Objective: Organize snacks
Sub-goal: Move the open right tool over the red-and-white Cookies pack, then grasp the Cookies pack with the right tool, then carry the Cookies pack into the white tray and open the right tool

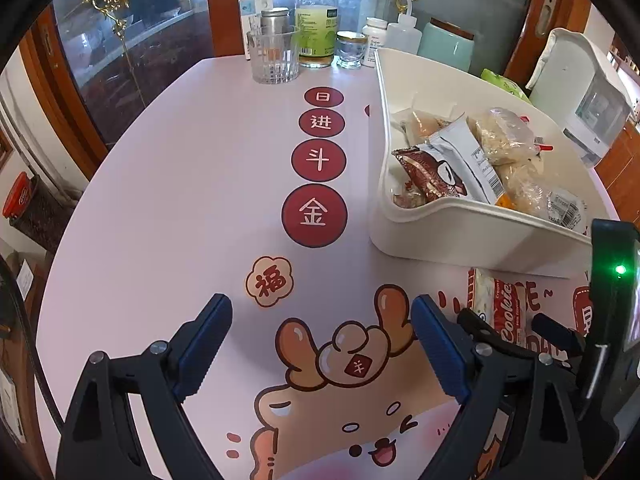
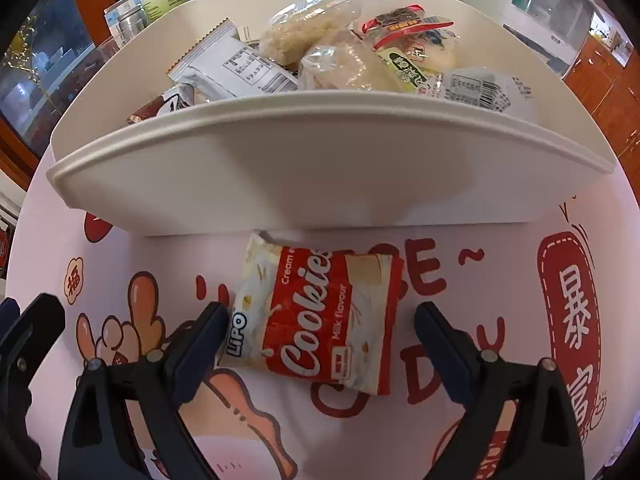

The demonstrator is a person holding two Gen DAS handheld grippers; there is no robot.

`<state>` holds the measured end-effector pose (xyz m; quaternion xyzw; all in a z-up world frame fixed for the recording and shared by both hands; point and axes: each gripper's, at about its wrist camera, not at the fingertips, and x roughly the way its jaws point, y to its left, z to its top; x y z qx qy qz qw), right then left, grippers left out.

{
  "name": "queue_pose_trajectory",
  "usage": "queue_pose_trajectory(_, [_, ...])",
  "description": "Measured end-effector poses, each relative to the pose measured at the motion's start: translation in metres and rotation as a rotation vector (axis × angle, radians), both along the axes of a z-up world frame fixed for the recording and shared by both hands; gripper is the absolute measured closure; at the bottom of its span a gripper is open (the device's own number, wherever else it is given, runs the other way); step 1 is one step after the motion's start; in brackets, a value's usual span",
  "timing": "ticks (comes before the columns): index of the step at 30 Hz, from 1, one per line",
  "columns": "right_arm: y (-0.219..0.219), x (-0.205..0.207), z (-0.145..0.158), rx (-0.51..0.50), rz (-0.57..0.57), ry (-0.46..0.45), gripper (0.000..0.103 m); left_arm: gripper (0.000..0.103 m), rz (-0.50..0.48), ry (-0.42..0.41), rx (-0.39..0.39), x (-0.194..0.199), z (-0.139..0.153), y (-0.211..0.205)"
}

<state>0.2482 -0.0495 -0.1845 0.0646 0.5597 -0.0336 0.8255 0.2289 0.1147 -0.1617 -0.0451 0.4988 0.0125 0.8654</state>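
A red and white Lipo Cookies packet [image 2: 316, 316] lies flat on the printed table just in front of the white bin [image 2: 304, 176]. My right gripper [image 2: 320, 344] is open and low over the table, its fingers on either side of the packet, the left finger at the packet's edge. The bin holds several wrapped snacks [image 2: 320, 52]. In the left wrist view my left gripper [image 1: 320, 344] is open and empty above the cartoon print; the cookies packet [image 1: 500, 312] and the right gripper's body [image 1: 612, 300] show to its right, below the bin [image 1: 460, 232].
At the table's far edge stand a ribbed glass [image 1: 273, 56], a bottle of yellow liquid [image 1: 316, 20], a small jar [image 1: 351, 50], a pill bottle [image 1: 374, 40], a squeeze bottle [image 1: 404, 34] and a teal canister [image 1: 446, 46]. A white appliance [image 1: 580, 88] stands right.
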Motion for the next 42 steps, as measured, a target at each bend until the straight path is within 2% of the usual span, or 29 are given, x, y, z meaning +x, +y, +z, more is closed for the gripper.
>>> queue_pose_trajectory(1, [0.000,-0.002,0.001,-0.001,-0.004,-0.005,0.011,0.013,-0.002,0.003,0.000,0.000,-0.001,0.000])
queue_pose_trajectory(2, [0.000,-0.004,0.002,-0.002,-0.005,-0.015,0.017,0.013,-0.004,0.006,0.001,0.000,-0.002,-0.001])
queue_pose_trajectory(3, [0.000,-0.006,0.004,-0.005,0.001,-0.027,0.029,0.013,-0.005,0.008,0.001,-0.001,-0.002,-0.001])
queue_pose_trajectory(5, [0.002,-0.010,0.007,-0.002,0.016,-0.033,0.040,0.013,-0.007,0.011,-0.001,-0.002,-0.003,-0.002])
queue_pose_trajectory(8, [-0.001,-0.014,0.009,0.030,0.028,-0.036,0.049,0.013,-0.011,0.017,-0.005,-0.003,-0.003,-0.005])
queue_pose_trajectory(12, [-0.015,-0.026,0.014,0.107,0.024,-0.027,0.050,0.013,-0.021,0.026,-0.007,-0.007,-0.001,-0.008])
queue_pose_trajectory(16, [-0.029,-0.043,0.029,0.144,0.028,-0.068,0.050,0.013,-0.033,0.049,-0.033,-0.010,0.004,-0.011])
queue_pose_trajectory(23, [-0.058,-0.061,0.081,0.162,0.028,-0.188,0.050,0.012,-0.073,0.065,-0.062,-0.008,0.026,-0.028])
queue_pose_trajectory(26, [-0.067,-0.067,0.108,0.151,0.032,-0.246,0.050,0.006,-0.103,0.061,-0.045,-0.005,0.040,-0.040])
queue_pose_trajectory(30, [-0.078,-0.049,0.138,0.139,0.045,-0.311,0.049,0.000,-0.133,0.011,-0.035,0.004,0.066,-0.051])
queue_pose_trajectory(37, [-0.096,-0.023,0.185,0.099,0.042,-0.417,0.049,0.000,-0.164,-0.039,-0.103,0.042,0.112,-0.068])
queue_pose_trajectory(42, [-0.112,0.003,0.209,0.098,0.005,-0.481,0.048,0.000,-0.142,-0.092,-0.054,0.071,0.131,-0.078])
